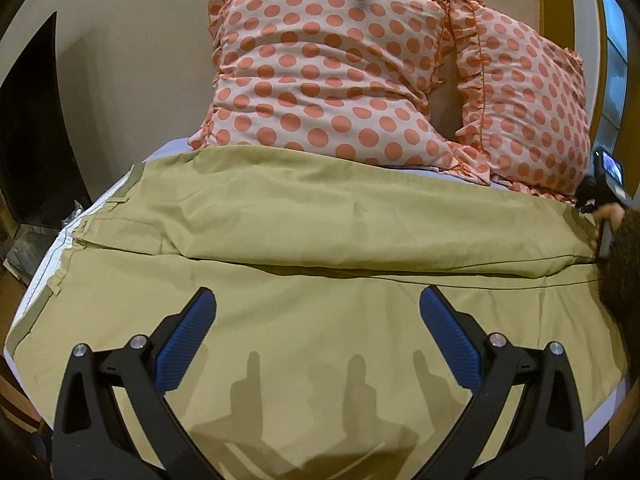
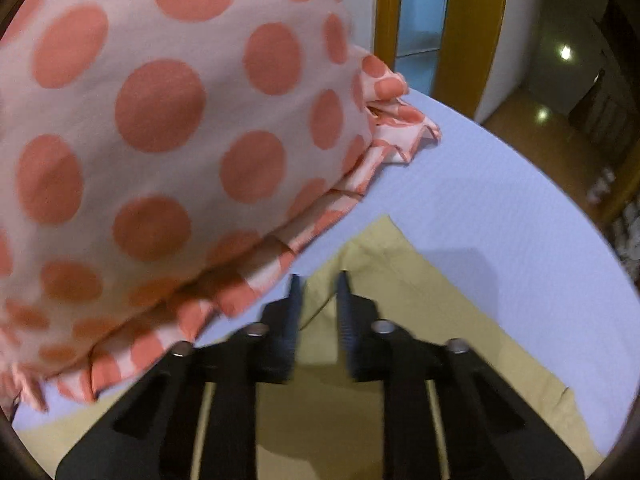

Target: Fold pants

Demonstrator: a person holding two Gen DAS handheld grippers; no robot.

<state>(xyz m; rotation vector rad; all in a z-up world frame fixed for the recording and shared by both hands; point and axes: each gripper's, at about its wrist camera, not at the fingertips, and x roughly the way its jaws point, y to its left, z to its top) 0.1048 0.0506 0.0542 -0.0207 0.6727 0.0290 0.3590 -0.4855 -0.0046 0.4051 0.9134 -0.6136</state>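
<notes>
Khaki pants (image 1: 320, 216) lie flat across the bed, waistband at the left, legs running right, one leg over the other. My left gripper (image 1: 318, 304) is open and empty, hovering over the near leg. My right gripper (image 2: 319, 280) sits over the hem end of the pants (image 2: 400, 288); its fingers (image 2: 294, 304) stand a narrow gap apart with fabric seen between them, and I cannot tell if they pinch it. The right gripper also shows in the left wrist view (image 1: 604, 200) at the far right hem.
Two pink pillows with orange dots (image 1: 328, 68) (image 2: 160, 128) lean against the wall behind the pants. The lilac bed sheet (image 2: 500, 200) is bare to the right of the hem. A wooden door frame (image 2: 460, 28) and floor lie beyond the bed edge.
</notes>
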